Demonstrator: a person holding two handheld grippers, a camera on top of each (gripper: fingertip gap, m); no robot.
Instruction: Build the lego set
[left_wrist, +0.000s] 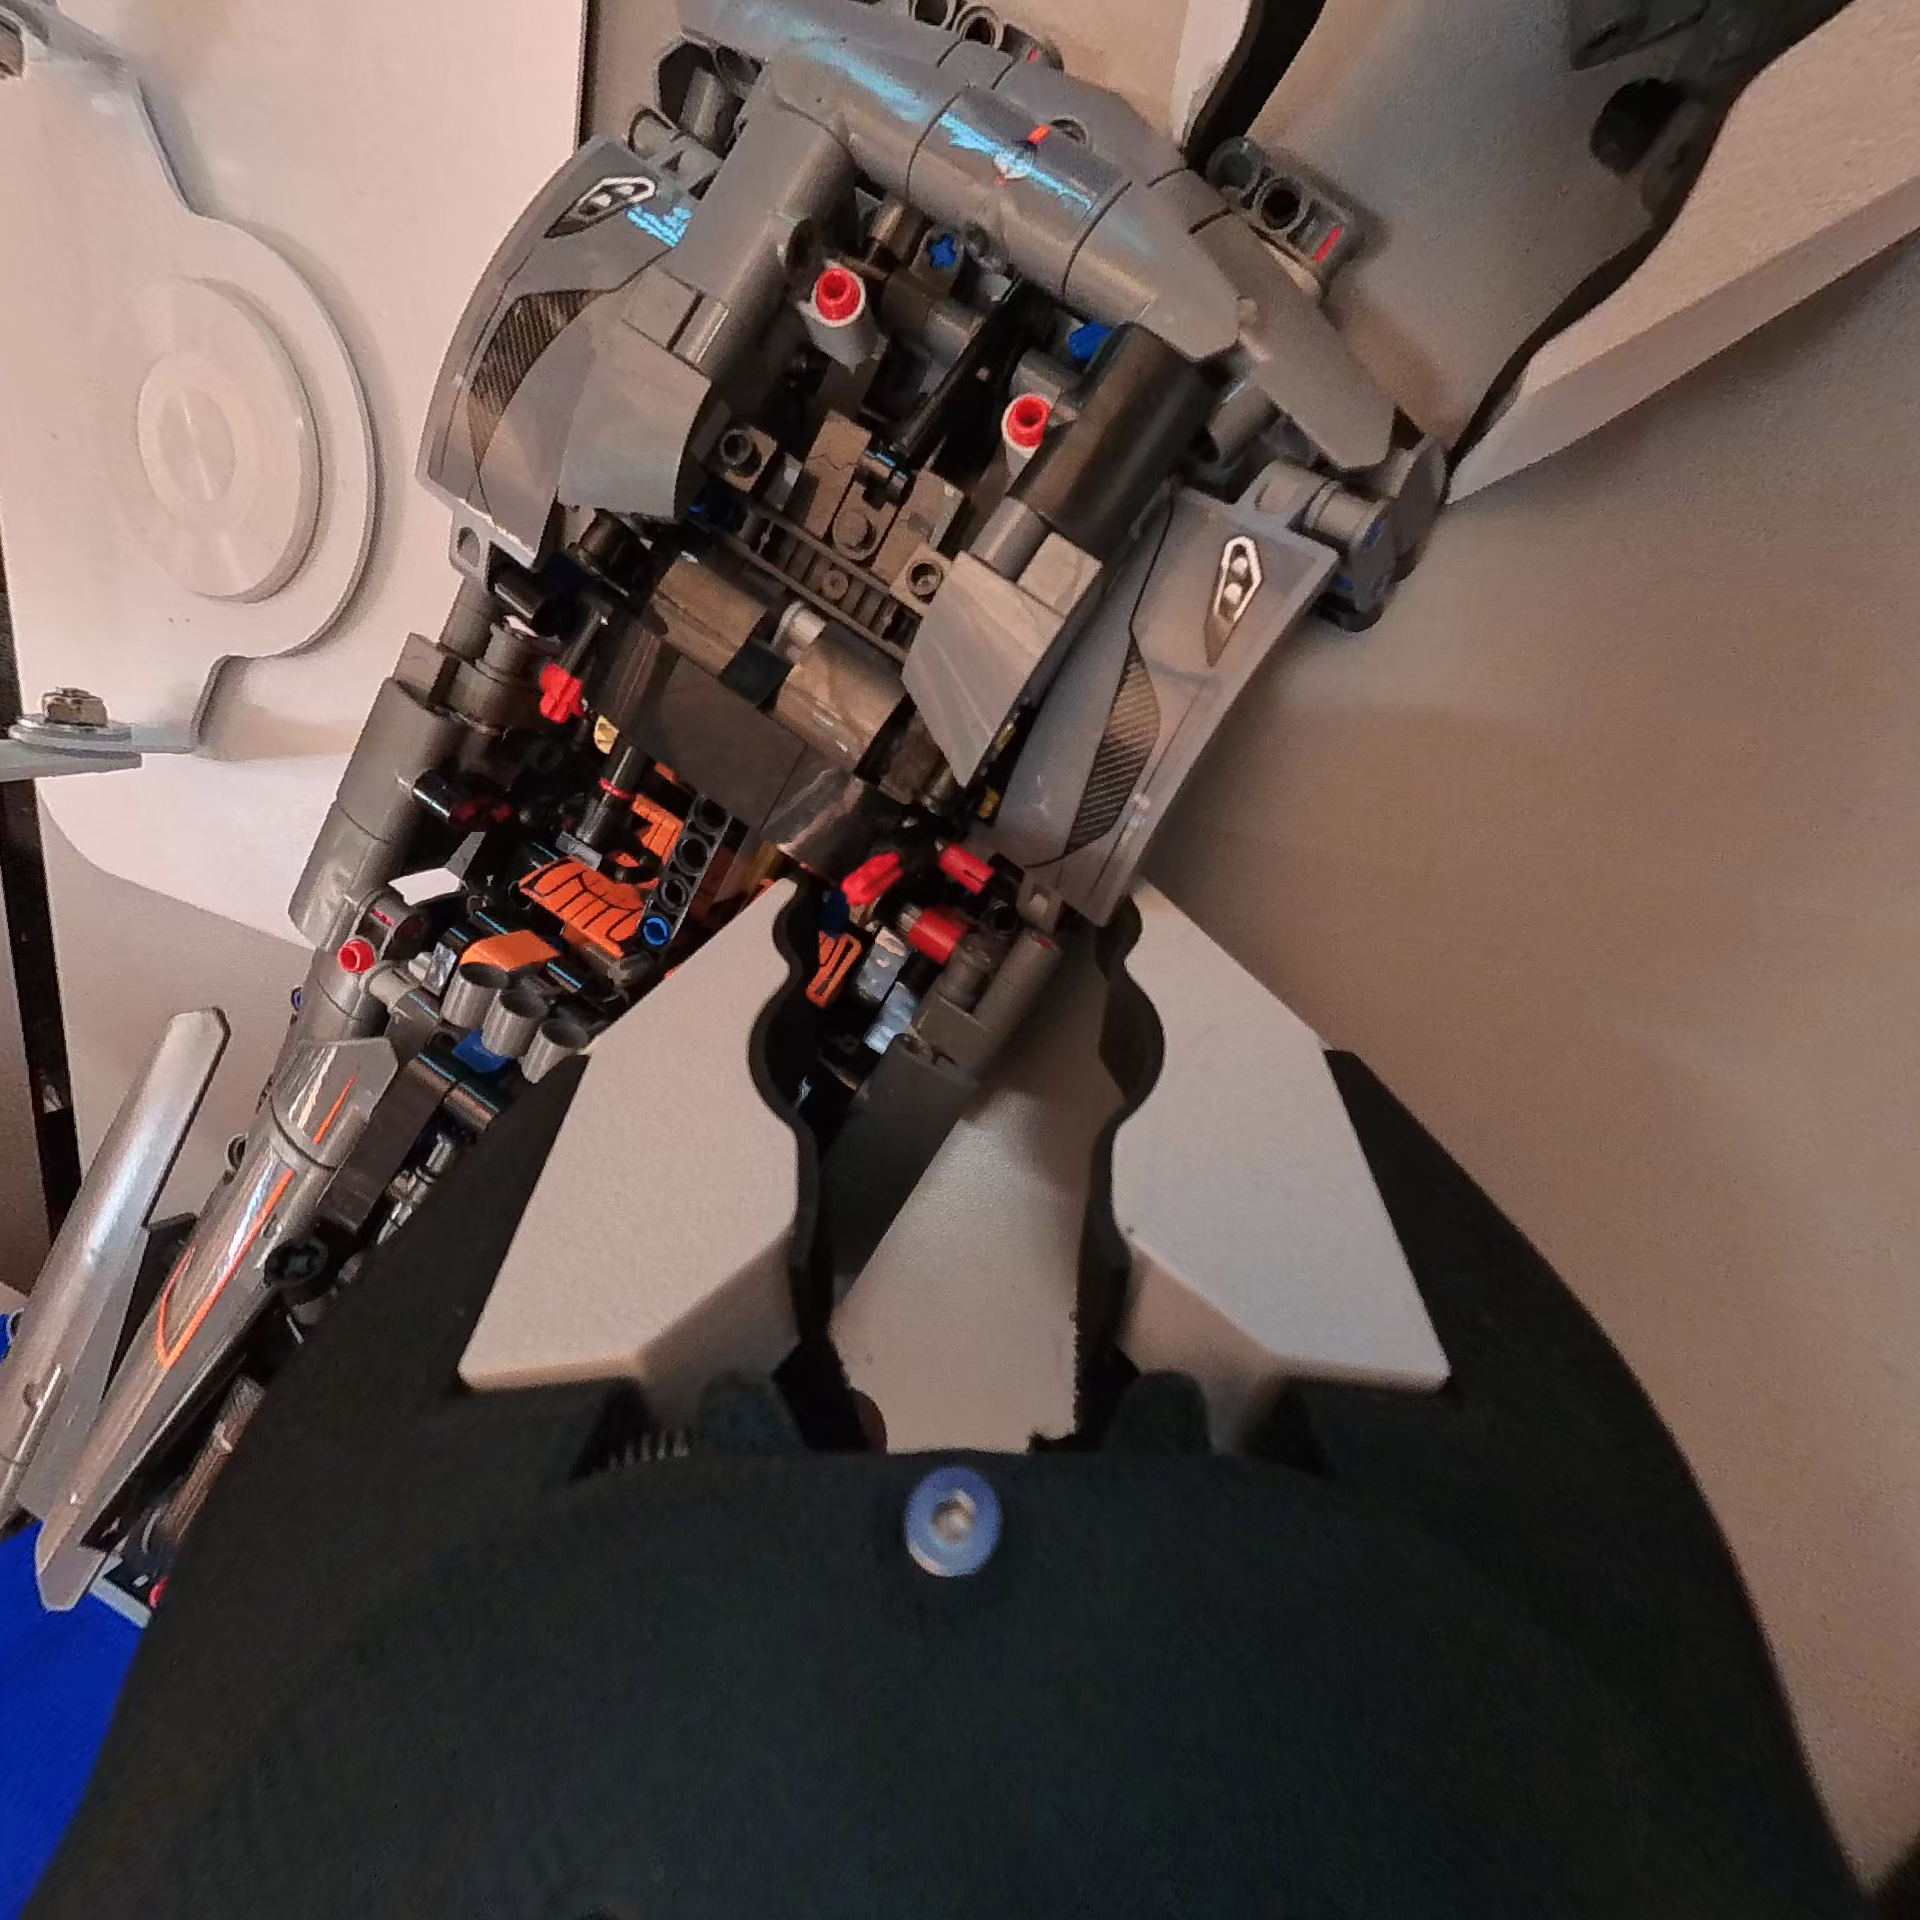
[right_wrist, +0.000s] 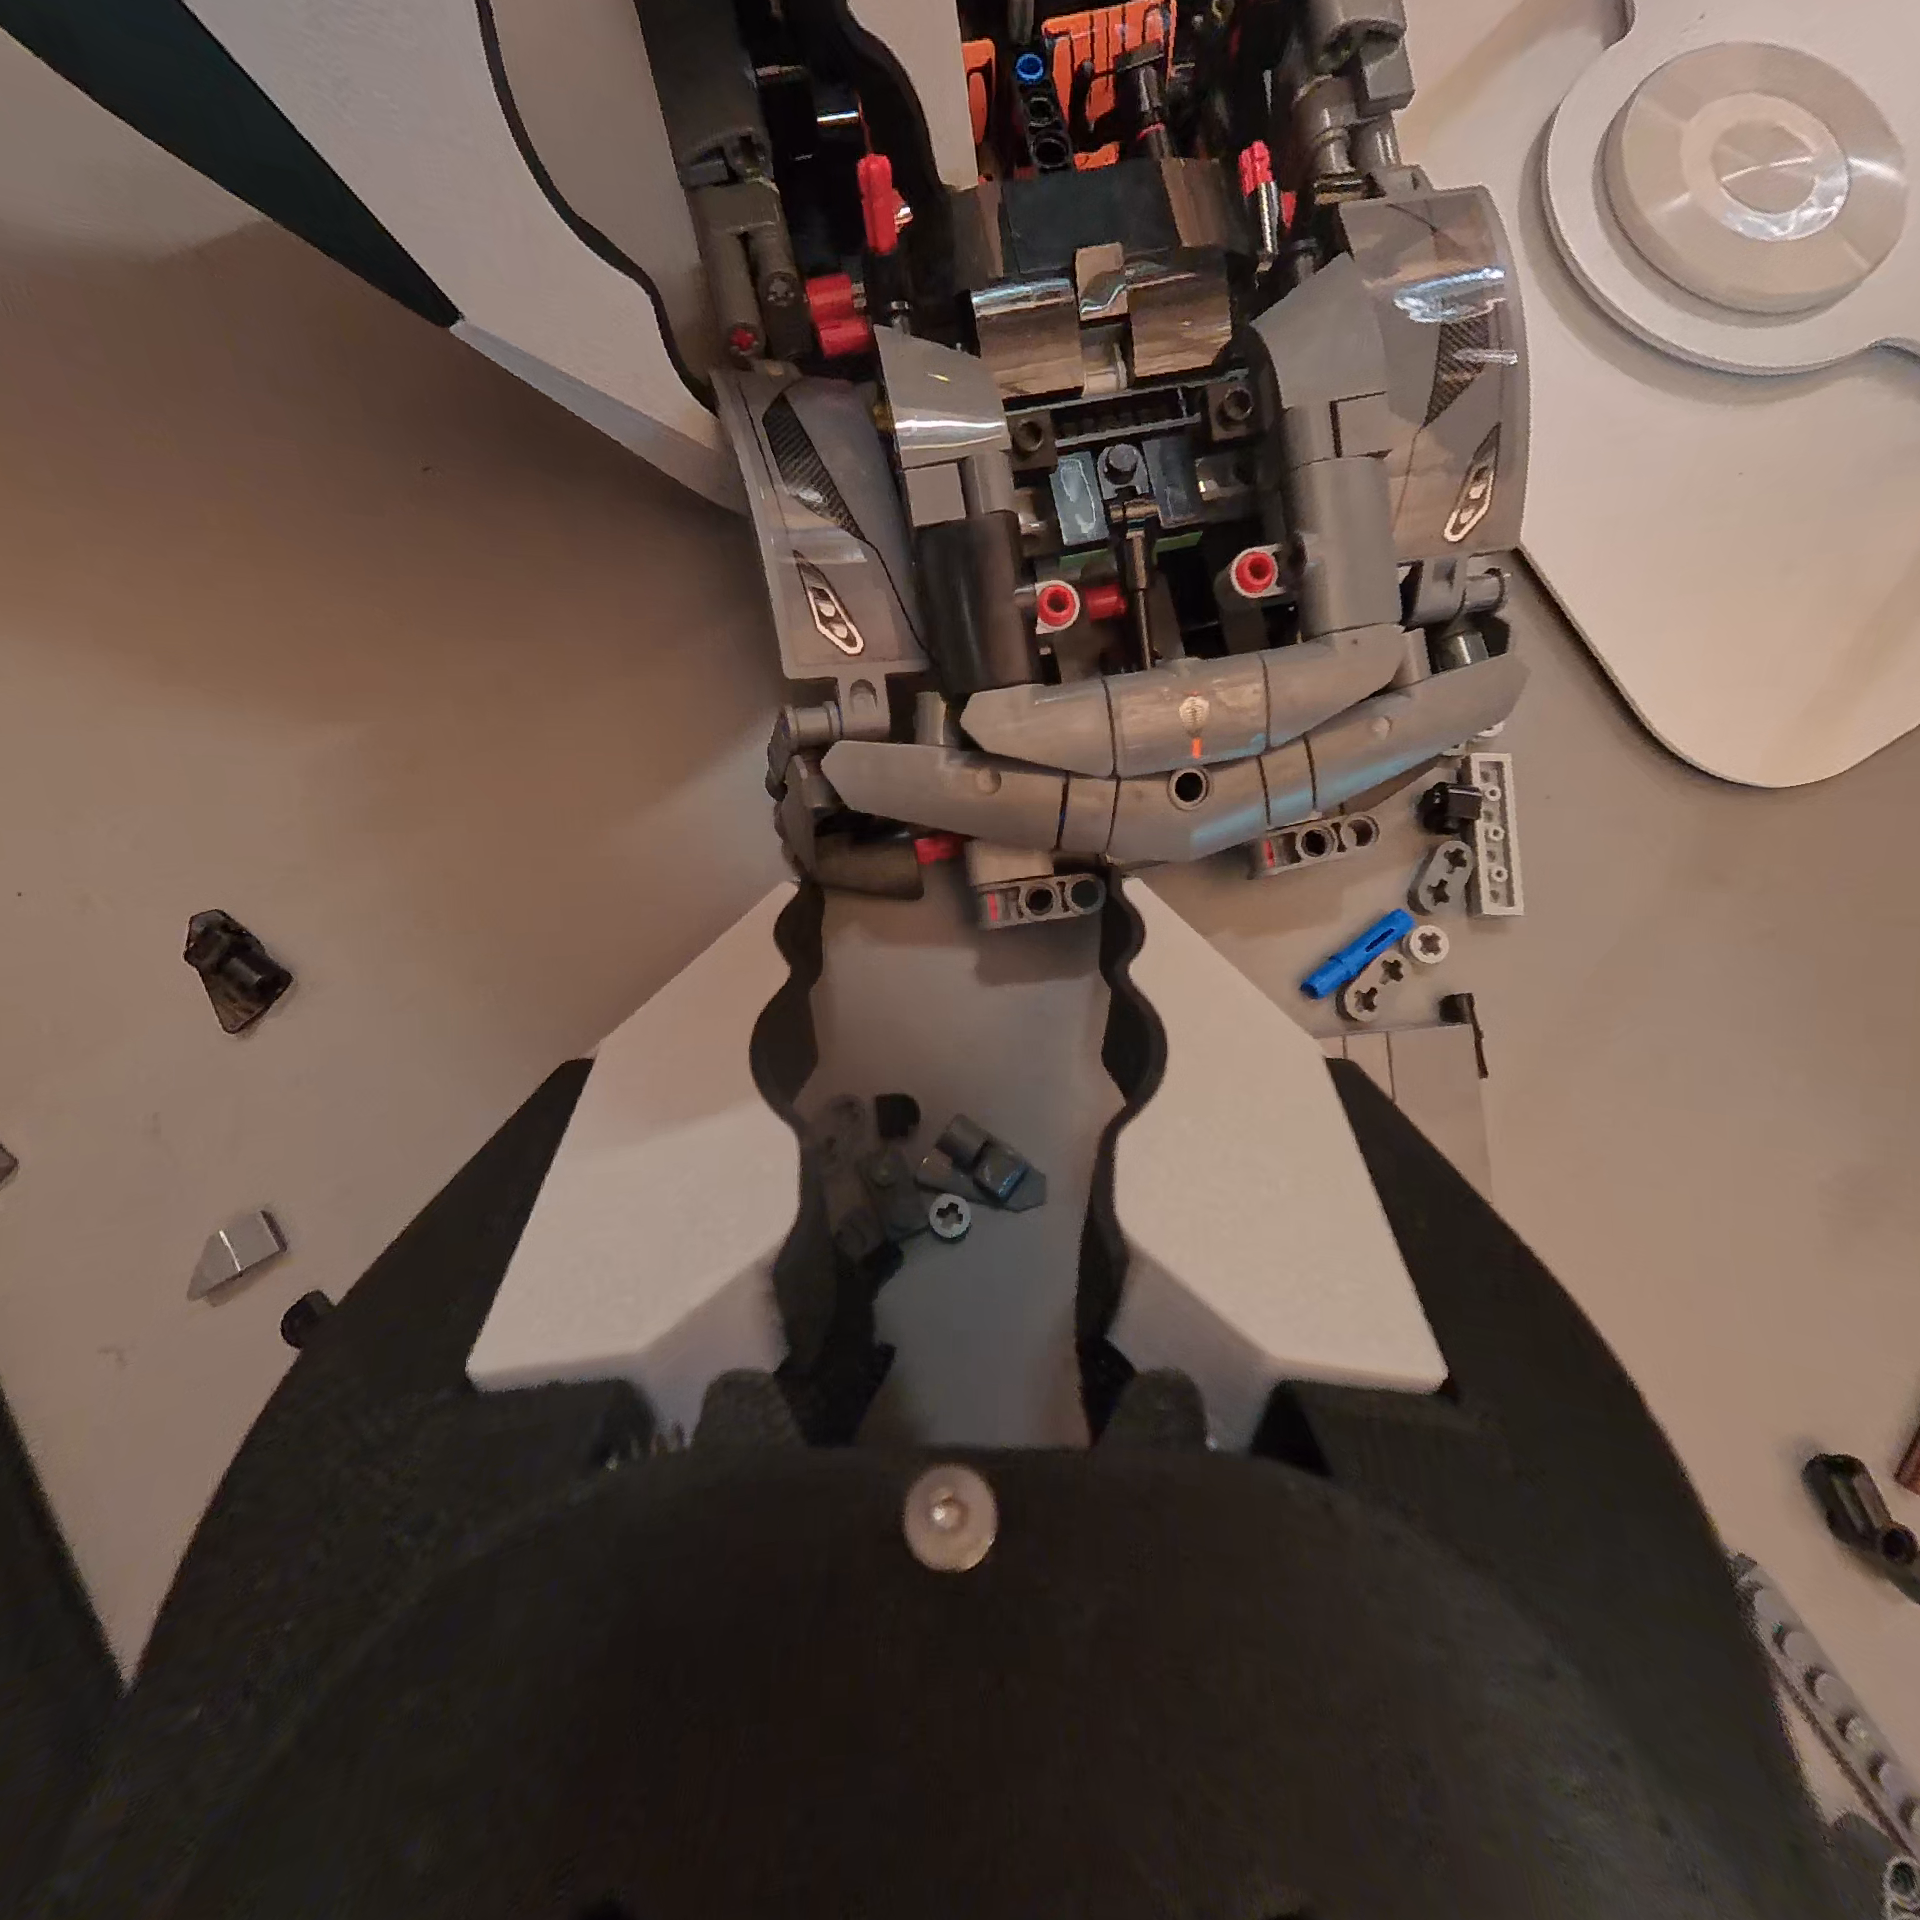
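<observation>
The grey lego car (left_wrist: 831, 468), with black, red and orange inner parts, lies on the table. My left gripper (left_wrist: 951, 904) straddles its side sill, one finger outside and one inside the cockpit, pads pressed on the sill. The right wrist view looks at the car's nose (right_wrist: 1143, 717). My right gripper (right_wrist: 961, 894) is open, its tips at the underside of the front bumper on either side of a short grey beam (right_wrist: 1039, 896). The left gripper's outer finger (right_wrist: 623, 260) shows at the car's left side. The right gripper's fingers (left_wrist: 1371, 208) show at the nose.
Small dark grey pieces (right_wrist: 914, 1174) lie on the table between my right fingers. A blue pin (right_wrist: 1356, 951), grey liftarms (right_wrist: 1392, 971) and a light grey plate (right_wrist: 1496, 831) lie right of the nose. A black piece (right_wrist: 234, 966) and a grey slope (right_wrist: 239, 1252) lie left. A white disc base (right_wrist: 1756, 177) stands far right.
</observation>
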